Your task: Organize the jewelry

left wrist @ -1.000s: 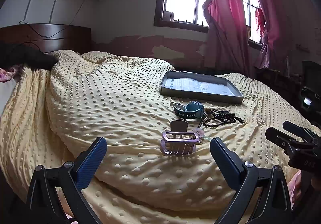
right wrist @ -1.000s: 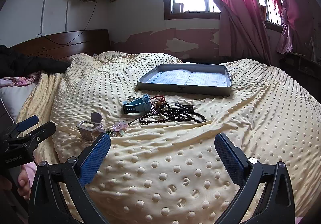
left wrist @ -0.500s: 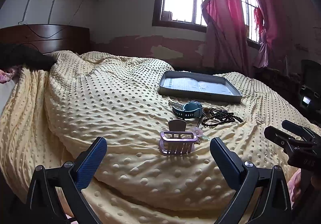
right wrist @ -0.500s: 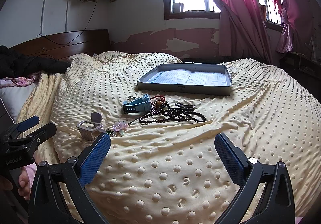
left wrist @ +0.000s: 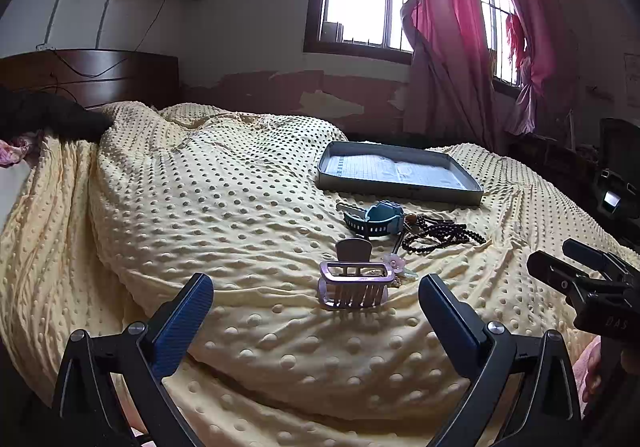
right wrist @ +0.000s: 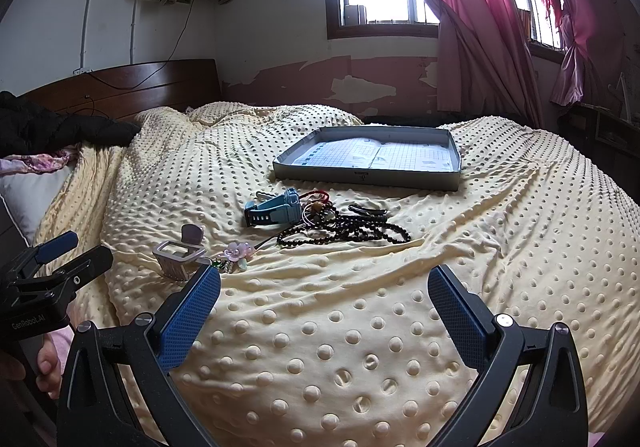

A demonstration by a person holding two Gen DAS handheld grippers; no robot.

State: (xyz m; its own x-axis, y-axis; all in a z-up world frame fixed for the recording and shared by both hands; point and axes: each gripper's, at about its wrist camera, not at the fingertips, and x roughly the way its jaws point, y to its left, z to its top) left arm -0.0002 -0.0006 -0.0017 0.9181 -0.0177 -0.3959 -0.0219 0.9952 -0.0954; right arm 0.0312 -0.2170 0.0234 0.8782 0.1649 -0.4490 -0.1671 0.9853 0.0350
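The left gripper (left wrist: 316,303) is spread wide and holds nothing. It hangs low over the yellow blanket (left wrist: 200,207), and the purple clip (left wrist: 354,283) sits just past it, in line with the gap between its fingers. The right gripper (right wrist: 324,299) is spread wide too, also with nothing in it, and only bare blanket lies just in front of it. A little pink flower (right wrist: 239,250) lies right beside the clip. Farther on lie a blue watch (right wrist: 276,207) and dark beads (right wrist: 348,233), bunched together. Past them sits the gray tray (right wrist: 366,179), with no jewelry in it. So I think the job is only starting. The next move looks like a reach down to pinch the clip, then a carry over to the tray.
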